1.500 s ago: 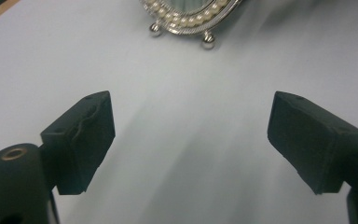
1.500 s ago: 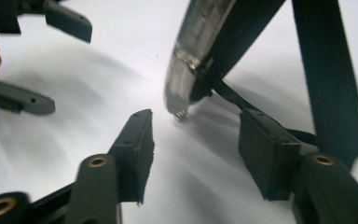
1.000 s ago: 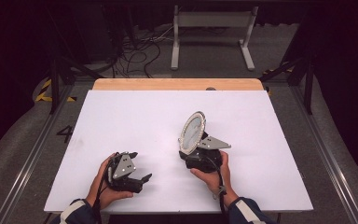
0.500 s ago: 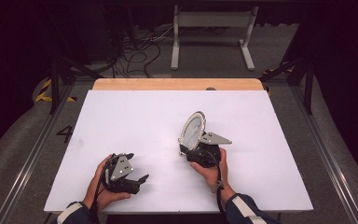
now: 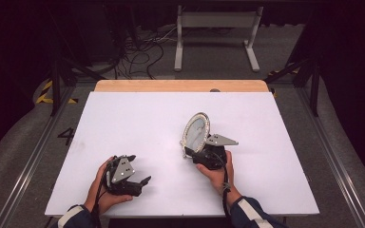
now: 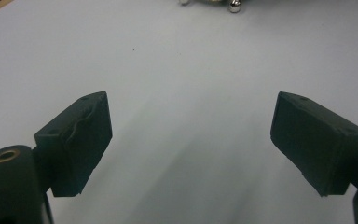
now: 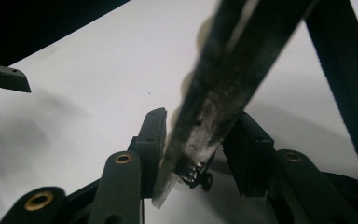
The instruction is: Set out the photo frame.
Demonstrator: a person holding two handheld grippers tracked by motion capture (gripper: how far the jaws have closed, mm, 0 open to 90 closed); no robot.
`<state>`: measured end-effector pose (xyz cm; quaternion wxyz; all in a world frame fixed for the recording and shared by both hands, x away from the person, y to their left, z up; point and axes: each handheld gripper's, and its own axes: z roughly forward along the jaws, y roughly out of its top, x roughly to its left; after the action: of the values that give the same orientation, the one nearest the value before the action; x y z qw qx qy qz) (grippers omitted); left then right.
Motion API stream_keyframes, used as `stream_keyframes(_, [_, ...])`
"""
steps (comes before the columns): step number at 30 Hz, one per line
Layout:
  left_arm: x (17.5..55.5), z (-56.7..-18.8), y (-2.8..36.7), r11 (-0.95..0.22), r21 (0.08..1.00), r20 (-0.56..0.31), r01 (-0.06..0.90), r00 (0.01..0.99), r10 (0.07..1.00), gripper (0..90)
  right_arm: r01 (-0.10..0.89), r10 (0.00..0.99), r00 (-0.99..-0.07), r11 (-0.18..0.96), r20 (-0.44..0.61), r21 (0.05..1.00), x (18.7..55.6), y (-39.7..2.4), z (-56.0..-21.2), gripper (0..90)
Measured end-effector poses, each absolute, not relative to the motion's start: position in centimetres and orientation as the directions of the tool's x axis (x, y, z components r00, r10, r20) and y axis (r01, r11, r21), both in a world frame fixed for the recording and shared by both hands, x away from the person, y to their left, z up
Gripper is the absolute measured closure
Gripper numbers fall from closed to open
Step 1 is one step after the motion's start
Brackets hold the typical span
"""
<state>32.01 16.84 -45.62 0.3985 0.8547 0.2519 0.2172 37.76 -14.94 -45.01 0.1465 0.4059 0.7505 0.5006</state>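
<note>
Right now the right gripper (image 5: 200,153) has its jaws on both sides of a small oval mirror (image 5: 196,132) w/ a beaded silver rim. They have just been closing in on it. From the right gripper view, the left pad (image 7: 153,135) sits against the mirror's edge (image 7: 214,102), and the other pad looks close on the far side (I can't tell for sure if it presses yet). The mirror stands up on its edge, tilted a bit, near the middle of the white table (image 5: 138,123), a little to the right. The right hand (image 5: 217,172) holds the gripper from below, and a grey three-cornered plate sticks out to the side.

Over on the left, the left gripper (image 5: 140,170) rests low on the table near the front edge. Its jaws stand wide apart w/ nothing between them, just bare white table (image 6: 182,93). The left hand (image 5: 102,187) wraps round it. Both grippers are well apart. At the top of the left gripper view, two tiny shiny ball feet (image 6: 235,6) of the mirror peek in.
</note>
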Motion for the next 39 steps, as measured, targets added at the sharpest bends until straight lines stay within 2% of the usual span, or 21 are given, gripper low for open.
stream_keyframes(15, [33.0,-45.2,16.6,-0.549,0.797,0.16,0.25,0.79,0.592,12.7,0.47,0.729,-0.659,0.206,0.186,0.858,37.3,-15.7,-44.6,70.7])
stream_keyframes(25, [36.7,-44.8,13.9,-0.534,0.808,0.051,0.247,0.875,0.482,11.9,0.477,0.698,-0.689,0.233,0.195,0.848,36.6,-16.7,-44.5,74.8])
stream_keyframes(29, [38.4,-44.4,12.4,-0.54,0.809,0.041,0.23,0.895,0.443,12.0,0.471,0.687,-0.701,0.246,0.19,0.847,36.4,-17.0,-44.4,75.8])
stream_keyframes(34, [40.5,-44.3,10.6,-0.518,0.819,-0.009,0.246,0.909,0.418,14.0,0.475,0.675,-0.71,0.251,0.199,0.843,36.4,-17.3,-44.4,76.0])
stream_keyframes(37, [41.2,-44.2,9.8,-0.508,0.826,0.0,0.244,0.902,0.433,16.0,0.472,0.676,-0.711,0.255,0.194,0.844,36.4,-17.3,-44.4,75.3])
stream_keyframes(39, [41.7,-44.1,9.3,-0.503,0.829,0.005,0.244,0.896,0.444,17.3,0.472,0.681,-0.707,0.254,0.19,0.844,36.3,-17.4,-44.3,68.3])
